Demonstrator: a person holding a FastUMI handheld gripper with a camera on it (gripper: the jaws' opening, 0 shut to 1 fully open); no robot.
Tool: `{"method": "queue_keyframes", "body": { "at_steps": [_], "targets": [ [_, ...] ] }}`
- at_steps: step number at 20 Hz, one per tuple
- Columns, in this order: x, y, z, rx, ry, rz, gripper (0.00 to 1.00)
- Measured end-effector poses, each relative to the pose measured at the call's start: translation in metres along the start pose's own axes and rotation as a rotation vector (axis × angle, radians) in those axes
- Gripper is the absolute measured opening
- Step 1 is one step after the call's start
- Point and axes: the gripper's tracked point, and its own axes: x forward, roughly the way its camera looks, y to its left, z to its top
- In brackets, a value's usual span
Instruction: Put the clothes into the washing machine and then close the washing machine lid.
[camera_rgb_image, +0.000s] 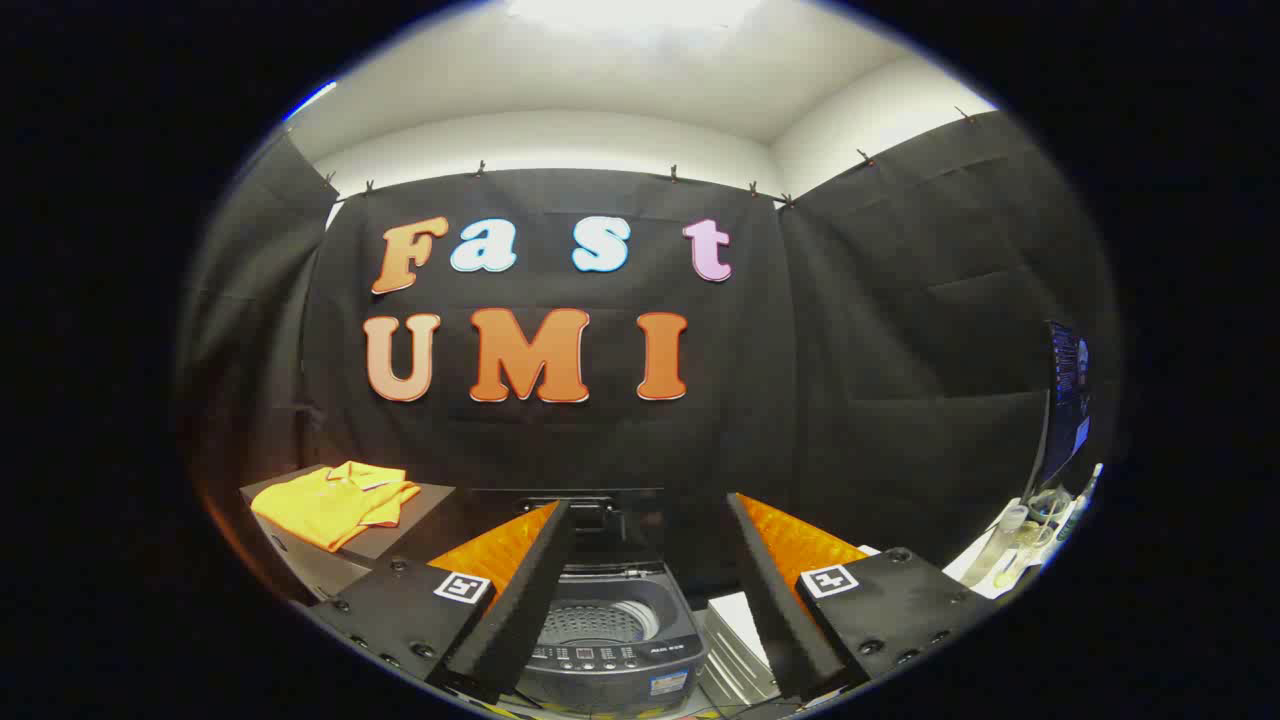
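Clothes: folded yellow-orange shirt (335, 502) on dark table, ahead-left of tongs, untouched. Grey top-load washing machine (612, 640) between fingers, lid (585, 520) up, drum empty. Tongs (650, 530) spread, holding nothing. All steps remain.

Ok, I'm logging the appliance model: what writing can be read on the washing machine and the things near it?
On the control panel of the washing machine: small print, too small to read.
On the sticker on its front: too blurred to read.
On the square markers on the open gripper, whose fingers point at the machine: patterns, no words.
On the orange clothes: no writing visible.
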Motion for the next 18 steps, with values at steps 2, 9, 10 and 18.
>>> {"method": "queue_keyframes", "body": {
  "at_steps": [2,9,10,18],
  "targets": [
    [0.005,0.003,0.001,0.01,0.0,0.011,0.97],
    [0.013,0.016,0.012,0.025,-0.034,-0.061,0.97],
    [0.016,0.018,0.014,0.031,-0.036,-0.07,0.97],
    [0.027,0.041,0.002,0.013,0.003,-0.116,0.97]
  ]
}}
